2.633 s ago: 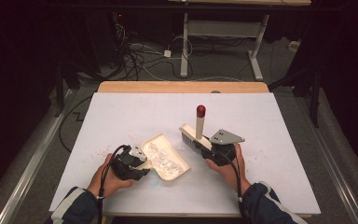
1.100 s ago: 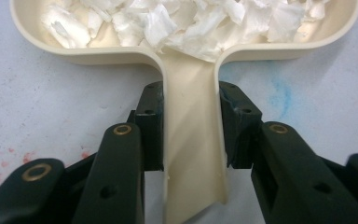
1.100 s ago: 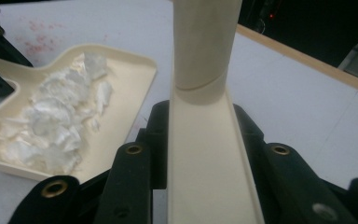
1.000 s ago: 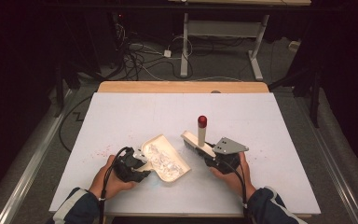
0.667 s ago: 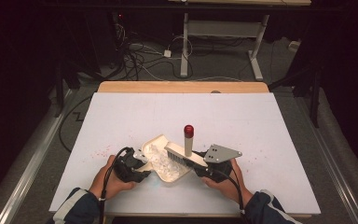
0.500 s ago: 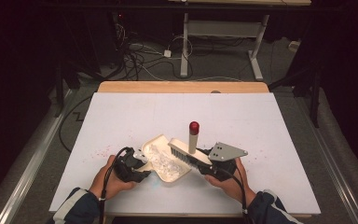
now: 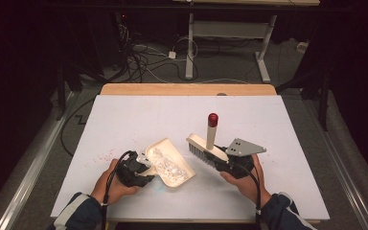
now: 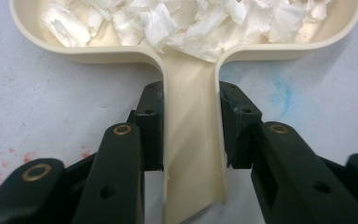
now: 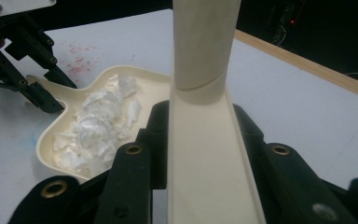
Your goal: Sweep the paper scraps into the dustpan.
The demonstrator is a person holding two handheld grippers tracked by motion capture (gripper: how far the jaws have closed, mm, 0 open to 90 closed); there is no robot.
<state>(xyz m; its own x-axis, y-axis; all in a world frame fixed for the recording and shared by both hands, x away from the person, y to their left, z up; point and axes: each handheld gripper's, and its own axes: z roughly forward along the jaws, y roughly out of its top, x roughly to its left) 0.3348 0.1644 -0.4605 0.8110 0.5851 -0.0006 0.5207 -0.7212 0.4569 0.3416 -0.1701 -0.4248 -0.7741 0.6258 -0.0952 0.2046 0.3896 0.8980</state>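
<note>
Cream plastic fills the grip of the left tool (image 8: 193, 135): its jaws are clamped on the narrow handle of the dustpan (image 8: 193, 154), one pad pressed flat to each side. Beyond the handle the pan widens, and white torn paper scraps (image 8: 191, 21) are heaped in it, some spilling toward the neck. In the high view the pan (image 7: 170, 160) lies flat on the bench (image 7: 139, 115) near the front edge, left of centre, with the left hand (image 7: 112, 184) behind it.

The right tool (image 9: 196, 154) is closed on the cream back of a brush (image 9: 200, 177), a pad on either side. From the back a round cream handle (image 9: 205, 42) rises steeply; in the high view it ends in a red cap (image 7: 212, 119). There the brush (image 7: 206, 148) is held above the bench just right of the pan and apart from it, bristles facing down and toward the pan, with the grey plate (image 7: 244, 147) on top of the right tool.

Red specks (image 7: 103, 155) dot the white bench left of the pan, and a faint blue smudge (image 8: 282, 91) shows beside the pan's handle. No writing can be read on any of these things.
</note>
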